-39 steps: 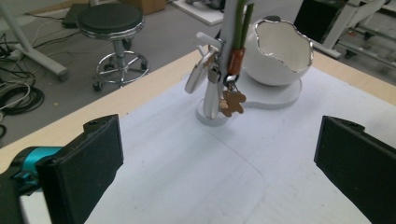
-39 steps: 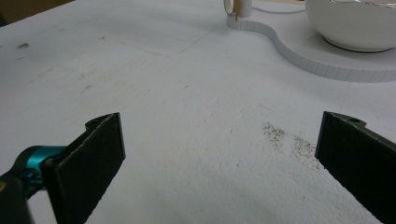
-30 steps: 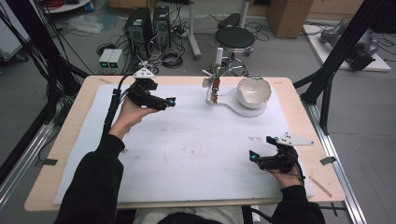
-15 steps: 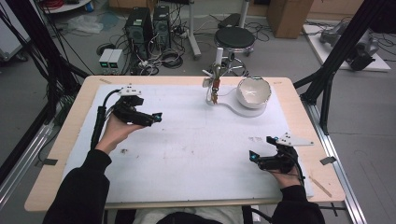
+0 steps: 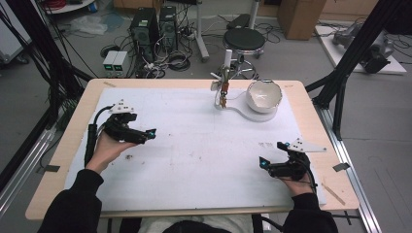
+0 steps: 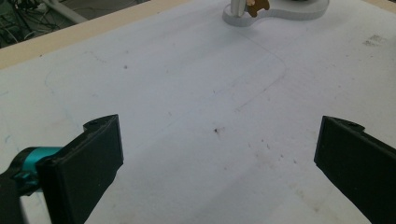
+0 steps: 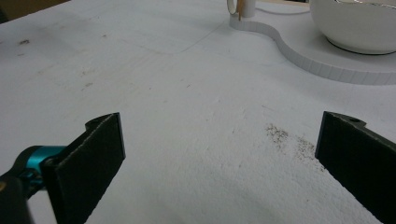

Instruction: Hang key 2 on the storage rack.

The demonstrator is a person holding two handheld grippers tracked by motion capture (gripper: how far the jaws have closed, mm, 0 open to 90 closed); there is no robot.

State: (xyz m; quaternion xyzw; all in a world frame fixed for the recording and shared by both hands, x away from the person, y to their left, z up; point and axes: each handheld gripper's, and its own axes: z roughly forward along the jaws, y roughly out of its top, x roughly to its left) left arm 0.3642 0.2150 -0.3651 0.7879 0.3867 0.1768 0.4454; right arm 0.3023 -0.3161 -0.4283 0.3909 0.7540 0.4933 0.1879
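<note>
Your right gripper (image 5: 268, 166) rests at 5 o'clock on the white surface (image 5: 204, 145), its fingers released and holding nothing. Your left gripper (image 5: 145, 136) hovers at 9 o'clock, fingers released too. At 1 o'clock, well apart from both, the white bowl (image 5: 264, 95) sits on its stand (image 5: 239, 109) beside a small brown hanging piece (image 5: 223, 92). I judge you are at the approach step; next you must reach far forward.
</note>
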